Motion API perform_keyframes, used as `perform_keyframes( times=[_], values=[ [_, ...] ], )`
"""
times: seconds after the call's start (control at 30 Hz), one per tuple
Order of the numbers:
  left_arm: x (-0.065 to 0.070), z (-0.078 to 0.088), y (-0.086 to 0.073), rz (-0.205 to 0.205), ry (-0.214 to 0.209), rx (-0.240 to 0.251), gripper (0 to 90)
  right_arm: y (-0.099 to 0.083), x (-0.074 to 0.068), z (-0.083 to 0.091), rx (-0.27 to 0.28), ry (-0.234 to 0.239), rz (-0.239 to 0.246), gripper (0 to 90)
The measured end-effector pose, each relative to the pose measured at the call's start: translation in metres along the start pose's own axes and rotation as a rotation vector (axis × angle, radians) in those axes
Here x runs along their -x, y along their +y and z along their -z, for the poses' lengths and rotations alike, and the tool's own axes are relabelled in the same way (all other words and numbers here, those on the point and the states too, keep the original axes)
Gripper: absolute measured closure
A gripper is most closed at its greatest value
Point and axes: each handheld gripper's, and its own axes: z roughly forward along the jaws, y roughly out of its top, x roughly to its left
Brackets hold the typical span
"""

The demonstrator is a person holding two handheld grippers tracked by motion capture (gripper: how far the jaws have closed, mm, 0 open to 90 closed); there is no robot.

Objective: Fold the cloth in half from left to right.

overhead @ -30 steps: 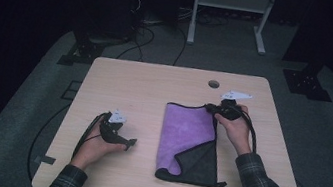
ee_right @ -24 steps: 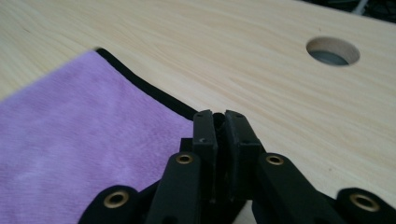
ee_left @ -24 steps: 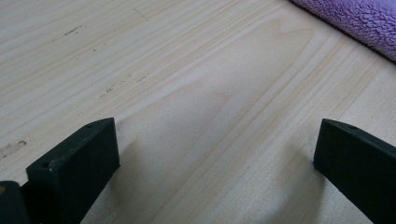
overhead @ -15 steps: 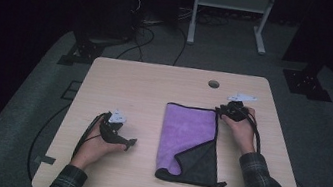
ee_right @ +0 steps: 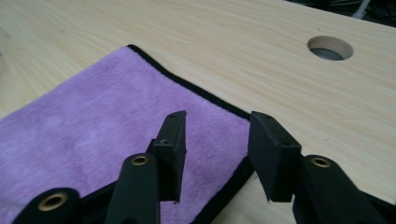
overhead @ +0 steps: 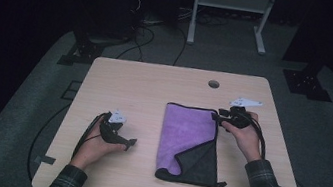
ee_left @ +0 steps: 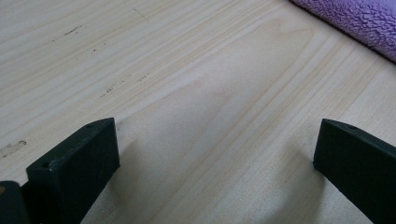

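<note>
One purple microfibre cloth (overhead: 187, 136) with black edging lies flat on the wooden table (overhead: 155, 86), right of centre, its near right corner folded over to show a dark grey underside (overhead: 199, 162). At the cloth's two o'clock corner sits the right gripper (ee_right: 215, 140); its jaws have just been opening and now stand apart above that corner, pads pressing on nothing, with the black hem (ee_right: 196, 88) running beneath them. Toward ten o'clock of the cloth the tabletop is bare wood. At eight o'clock from the cloth, well apart from it, the left gripper (overhead: 130, 143) rests low over the table, jaws spread wide with bare wood between them. A round cable hole (overhead: 213, 84) lies at the cloth's twelve o'clock.
</note>
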Motion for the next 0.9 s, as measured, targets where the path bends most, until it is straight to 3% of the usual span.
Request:
perform_keyframes(
  times=[0.3,0.53,0.7,0.9],
  values=[
    [0.000,0.000,0.000,0.000,0.000,0.000,0.0,-0.008,-0.024,0.010,-0.016,0.044,0.044,48.0],
    [0.000,0.000,0.000,0.000,0.000,0.001,0.0,-0.018,-0.051,0.021,-0.017,0.128,0.080,47.2],
    [0.000,0.000,0.000,0.000,0.000,-0.001,0.0,-0.024,-0.068,0.023,-0.028,0.173,0.106,46.8],
    [0.000,0.000,0.000,0.000,0.000,0.000,0.0,-0.032,-0.096,0.022,-0.043,0.262,0.133,46.0]
  ],
)
